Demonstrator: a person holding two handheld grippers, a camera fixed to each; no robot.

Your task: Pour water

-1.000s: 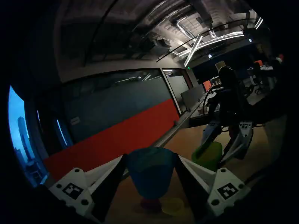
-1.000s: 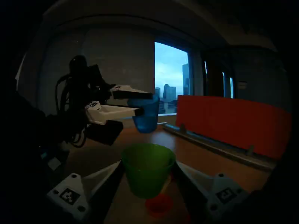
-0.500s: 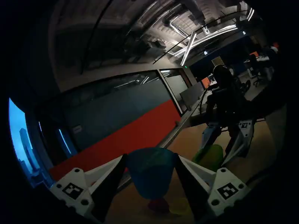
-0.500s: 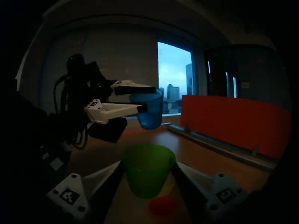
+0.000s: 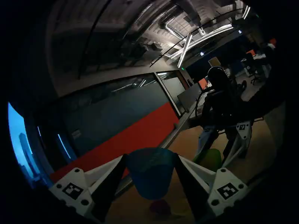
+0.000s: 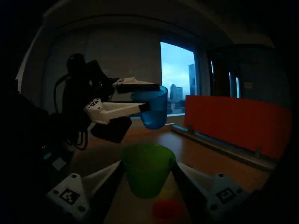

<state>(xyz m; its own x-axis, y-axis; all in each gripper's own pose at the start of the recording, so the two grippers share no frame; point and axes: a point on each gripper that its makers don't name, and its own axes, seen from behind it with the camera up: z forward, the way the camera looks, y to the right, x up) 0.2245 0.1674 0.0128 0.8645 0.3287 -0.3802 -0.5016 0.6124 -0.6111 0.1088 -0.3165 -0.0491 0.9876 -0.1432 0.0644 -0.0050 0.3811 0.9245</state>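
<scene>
In the right gripper view, the right tool (image 6: 148,166) is closed on an upright green cup (image 6: 148,181) at lower centre, above a wooden tabletop (image 6: 209,160) where a small red disc (image 6: 166,210) lies. Beyond it, just left of centre, the left tool (image 6: 146,98) clamps a blue cup (image 6: 153,112) from both sides, higher than the green cup and apart from it. Farther back, a red panel (image 6: 239,123) lines the right and a window (image 6: 175,86) shows sky and towers.

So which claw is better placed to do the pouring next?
Left, probably: the left claw holds the blue cup higher than the green cup, which the right claw holds upright, ready to receive.
</scene>
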